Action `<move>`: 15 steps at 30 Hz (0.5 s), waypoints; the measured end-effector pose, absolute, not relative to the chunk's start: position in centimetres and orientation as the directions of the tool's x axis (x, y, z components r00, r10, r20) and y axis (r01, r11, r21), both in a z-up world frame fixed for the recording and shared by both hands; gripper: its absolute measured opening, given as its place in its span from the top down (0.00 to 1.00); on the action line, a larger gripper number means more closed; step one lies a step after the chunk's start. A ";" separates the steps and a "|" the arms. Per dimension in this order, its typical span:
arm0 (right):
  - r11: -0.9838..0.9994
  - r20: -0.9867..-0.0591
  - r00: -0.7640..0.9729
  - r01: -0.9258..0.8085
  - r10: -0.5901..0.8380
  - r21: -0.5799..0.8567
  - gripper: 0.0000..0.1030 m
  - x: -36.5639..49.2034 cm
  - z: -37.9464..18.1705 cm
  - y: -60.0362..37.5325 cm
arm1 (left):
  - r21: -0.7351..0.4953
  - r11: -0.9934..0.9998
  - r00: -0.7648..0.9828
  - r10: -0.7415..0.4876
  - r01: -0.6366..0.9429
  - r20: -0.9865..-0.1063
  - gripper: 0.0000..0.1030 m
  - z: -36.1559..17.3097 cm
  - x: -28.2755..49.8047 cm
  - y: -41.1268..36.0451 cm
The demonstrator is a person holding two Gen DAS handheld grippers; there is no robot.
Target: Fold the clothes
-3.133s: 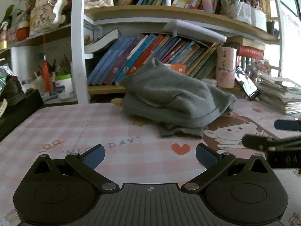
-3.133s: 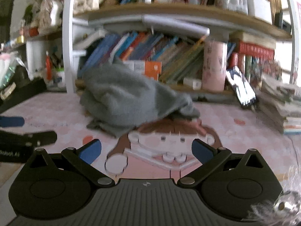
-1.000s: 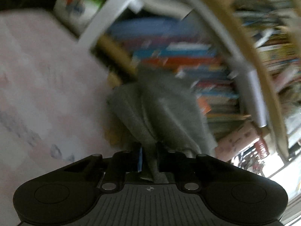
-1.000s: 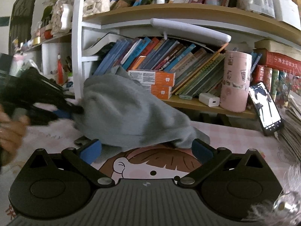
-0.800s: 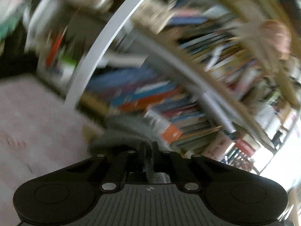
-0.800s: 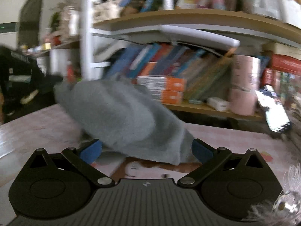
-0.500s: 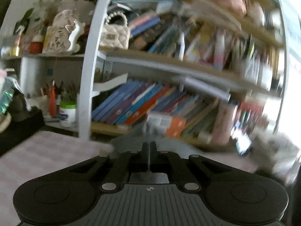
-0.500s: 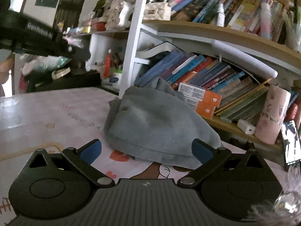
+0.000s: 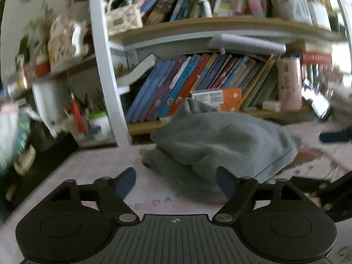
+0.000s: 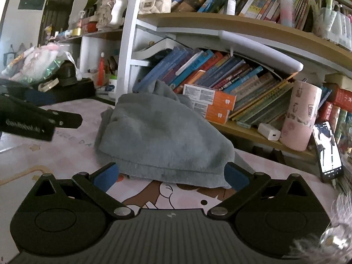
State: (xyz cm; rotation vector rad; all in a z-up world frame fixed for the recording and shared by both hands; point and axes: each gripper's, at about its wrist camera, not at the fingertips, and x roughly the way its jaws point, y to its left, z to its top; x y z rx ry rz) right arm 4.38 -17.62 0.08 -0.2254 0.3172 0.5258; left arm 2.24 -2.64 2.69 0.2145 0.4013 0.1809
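Note:
A grey fleece garment (image 9: 217,145) lies in a folded heap on the pink cartoon table mat (image 9: 99,169), against the bookshelf. It also shows in the right wrist view (image 10: 162,140). My left gripper (image 9: 176,182) is open and empty, just in front of the heap's near left edge. My right gripper (image 10: 171,175) is open and empty, its fingertips either side of the heap's near hem. The left gripper also appears at the left of the right wrist view (image 10: 66,118).
A bookshelf with leaning books (image 10: 209,72) stands right behind the garment. A pink cup (image 10: 301,116), a white charger (image 10: 269,132) and a phone (image 10: 327,151) sit at the right. A black box (image 10: 66,88) and bags sit at the left.
My left gripper was shut on the garment's edge a second ago and lifted; it has let go, opened and dropped back low before the heap. The garment now lies flatter.

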 end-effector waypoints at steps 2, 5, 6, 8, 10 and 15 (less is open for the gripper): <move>0.841 -0.360 0.816 -0.525 0.452 -0.133 0.00 4.4 -0.1 -17.5 | 0.275 0.955 0.901 0.216 -0.114 -0.377 0.20 2.3 2.7 -2.8; 0.838 -0.367 0.811 -0.530 0.455 -0.132 0.00 4.5 -0.2 -17.5 | 0.294 0.954 0.890 0.178 -0.051 -0.421 0.20 1.6 3.6 -2.8; 0.837 -0.368 0.810 -0.531 0.456 -0.132 0.00 4.5 -0.2 -17.5 | 0.299 0.954 0.885 0.164 -0.029 -0.436 0.20 1.4 3.9 -2.8; 0.836 -0.371 0.809 -0.533 0.457 -0.131 0.00 4.5 -0.3 -17.4 | 0.328 0.945 0.874 0.159 0.001 -0.459 0.20 0.9 4.6 -2.9; 0.836 -0.372 0.808 -0.533 0.457 -0.131 0.00 4.6 -0.3 -17.4 | 0.361 0.932 0.861 0.162 0.027 -0.482 0.21 0.4 5.3 -3.2; 0.837 -0.376 0.806 -0.533 0.457 -0.126 0.00 4.7 -0.3 -17.5 | 0.396 0.912 0.844 0.129 0.105 -0.520 0.26 -0.7 6.4 -4.2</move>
